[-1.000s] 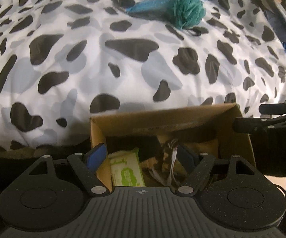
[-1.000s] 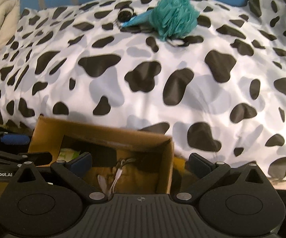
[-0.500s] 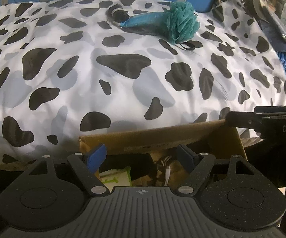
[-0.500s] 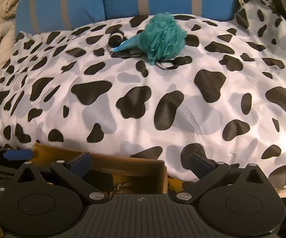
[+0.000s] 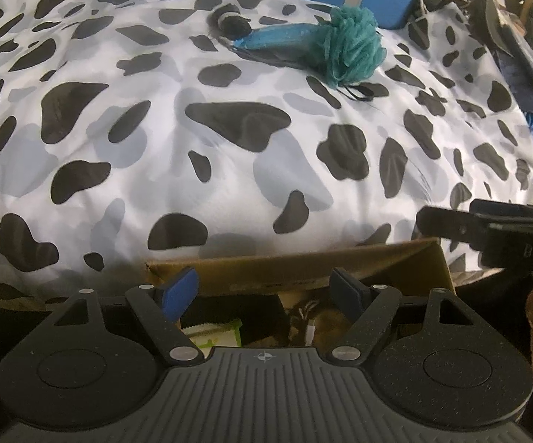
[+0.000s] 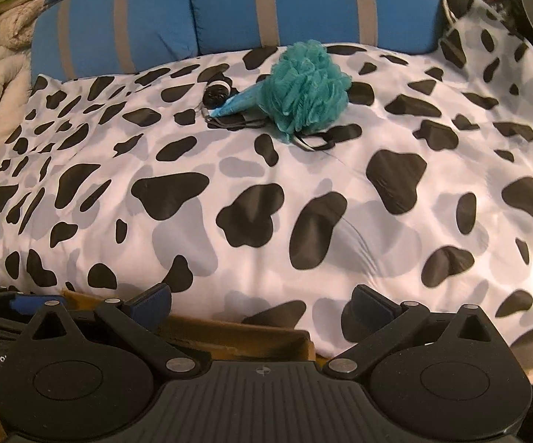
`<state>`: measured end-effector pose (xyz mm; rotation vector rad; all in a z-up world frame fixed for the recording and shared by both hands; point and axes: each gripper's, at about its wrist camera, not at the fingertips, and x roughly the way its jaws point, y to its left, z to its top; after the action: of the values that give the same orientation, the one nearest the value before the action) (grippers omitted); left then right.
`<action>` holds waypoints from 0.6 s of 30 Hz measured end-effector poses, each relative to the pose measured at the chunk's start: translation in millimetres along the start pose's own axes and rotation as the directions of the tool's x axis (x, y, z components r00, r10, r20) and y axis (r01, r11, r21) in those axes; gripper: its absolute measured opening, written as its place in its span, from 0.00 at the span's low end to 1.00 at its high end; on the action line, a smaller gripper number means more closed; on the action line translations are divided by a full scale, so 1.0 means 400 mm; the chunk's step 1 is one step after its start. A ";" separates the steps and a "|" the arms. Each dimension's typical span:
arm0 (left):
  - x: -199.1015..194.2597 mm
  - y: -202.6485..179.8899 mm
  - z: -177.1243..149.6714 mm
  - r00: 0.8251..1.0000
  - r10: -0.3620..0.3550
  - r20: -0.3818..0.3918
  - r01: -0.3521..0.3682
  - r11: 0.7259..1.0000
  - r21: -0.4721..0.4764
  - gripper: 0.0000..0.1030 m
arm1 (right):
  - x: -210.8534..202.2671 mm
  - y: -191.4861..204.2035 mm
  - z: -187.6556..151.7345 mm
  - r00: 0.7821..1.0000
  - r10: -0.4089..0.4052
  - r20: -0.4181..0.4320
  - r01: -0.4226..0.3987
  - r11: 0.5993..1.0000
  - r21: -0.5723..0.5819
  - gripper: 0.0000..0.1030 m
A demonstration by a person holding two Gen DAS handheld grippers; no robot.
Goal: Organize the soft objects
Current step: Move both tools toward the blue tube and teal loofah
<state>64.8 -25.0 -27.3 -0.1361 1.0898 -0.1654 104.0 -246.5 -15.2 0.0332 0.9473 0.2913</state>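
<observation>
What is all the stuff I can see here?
Loofah: one, teal, far on the pillow.
Pouch: one, blue, lying against the loofah.
Hair ties: a small dark bundle, count unclear, beside the pouch's tip.
Pillow: one, white with black and grey spots, mid view.
Cushion: blue with grey stripes, behind the pillow.
Box: one, brown cardboard, open, below the pillow's near edge.
Packet: one, green and white, inside the box.
Cord: white, inside the box.
Left gripper: black, blue fingers, open, over the box.
Right gripper: black, open, empty.
</observation>
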 end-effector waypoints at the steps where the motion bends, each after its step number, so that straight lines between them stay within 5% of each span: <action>1: 0.000 -0.001 0.004 1.000 0.008 0.002 -0.008 1.000 0.000 0.76 | 0.003 0.002 0.004 1.000 0.006 -0.006 -0.006 1.000 -0.005 1.00; 18: 0.017 0.004 0.127 0.997 0.021 0.075 -0.023 0.999 0.024 0.76 | 0.035 -0.015 0.121 0.993 0.018 0.113 -0.004 0.993 -0.122 1.00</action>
<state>113.2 -23.2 -10.3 -0.1070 1.0136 -0.1524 152.0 -243.8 0.9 -0.0557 0.8148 0.3534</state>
